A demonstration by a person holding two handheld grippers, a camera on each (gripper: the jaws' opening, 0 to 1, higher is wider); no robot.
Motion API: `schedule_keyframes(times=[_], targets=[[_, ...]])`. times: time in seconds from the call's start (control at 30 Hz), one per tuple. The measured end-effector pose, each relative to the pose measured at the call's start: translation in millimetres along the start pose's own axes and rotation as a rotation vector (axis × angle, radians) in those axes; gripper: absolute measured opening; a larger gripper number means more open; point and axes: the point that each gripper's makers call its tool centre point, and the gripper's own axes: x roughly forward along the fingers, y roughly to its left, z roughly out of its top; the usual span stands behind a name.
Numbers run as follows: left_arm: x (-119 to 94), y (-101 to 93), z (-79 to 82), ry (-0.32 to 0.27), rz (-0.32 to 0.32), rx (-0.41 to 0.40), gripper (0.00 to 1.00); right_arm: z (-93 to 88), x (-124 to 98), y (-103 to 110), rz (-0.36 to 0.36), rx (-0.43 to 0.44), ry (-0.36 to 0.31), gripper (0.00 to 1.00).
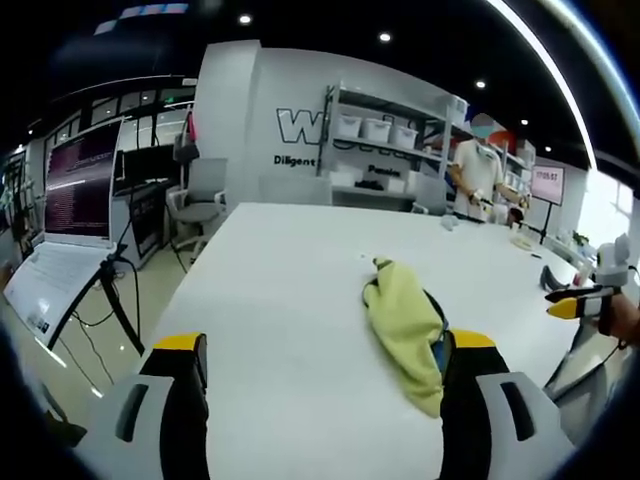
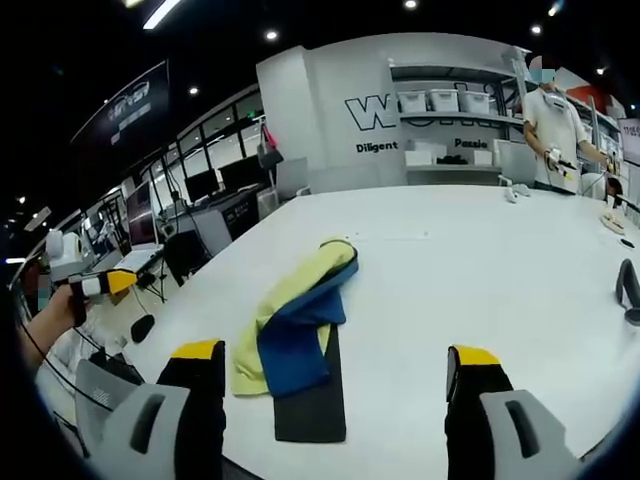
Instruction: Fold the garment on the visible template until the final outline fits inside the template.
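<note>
A crumpled yellow and blue garment point(image 2: 295, 320) lies in a long heap on the white table point(image 2: 480, 270), partly over a dark rectangular template point(image 2: 312, 405) near the table's front edge. In the left gripper view the garment point(image 1: 405, 325) shows mostly its yellow side, close to my right-hand jaw. My right gripper point(image 2: 335, 355) is open above the table edge, with the garment and template below and between its jaws, untouched. My left gripper point(image 1: 325, 345) is open too and holds nothing. Each gripper appears in the other's view: the left one point(image 2: 100, 285) in a hand, the right one point(image 1: 575, 305).
A person point(image 2: 555, 120) stands at the table's far side by white shelves point(image 1: 385, 130) with bins. An office chair point(image 1: 200, 195) and a large screen point(image 1: 80, 185) stand left of the table. A black object point(image 2: 630, 290) and small items lie at the table's right.
</note>
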Motion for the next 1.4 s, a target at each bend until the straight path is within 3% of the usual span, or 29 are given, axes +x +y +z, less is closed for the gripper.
schedule_keyframes(times=[0.33,0.77,1.07,1.4], targets=[[3,3.4,-2.0,0.010,0.008,-0.007,0.88,2.7,5,4,0.007,0.003,-0.002,0.89],[26,3.3,12.1,0.001,0.004,-0.019,0.87,10.2,21,13,0.044,0.008,0.001,0.86],[48,-3.1,12.1,0.023,-0.010,-0.011,0.86,23.6,48,25,0.077,-0.007,0.003,0.83],[87,-8.0,11.6,0.050,-0.044,0.007,0.84,30.4,94,40,0.136,-0.028,0.037,0.79]])
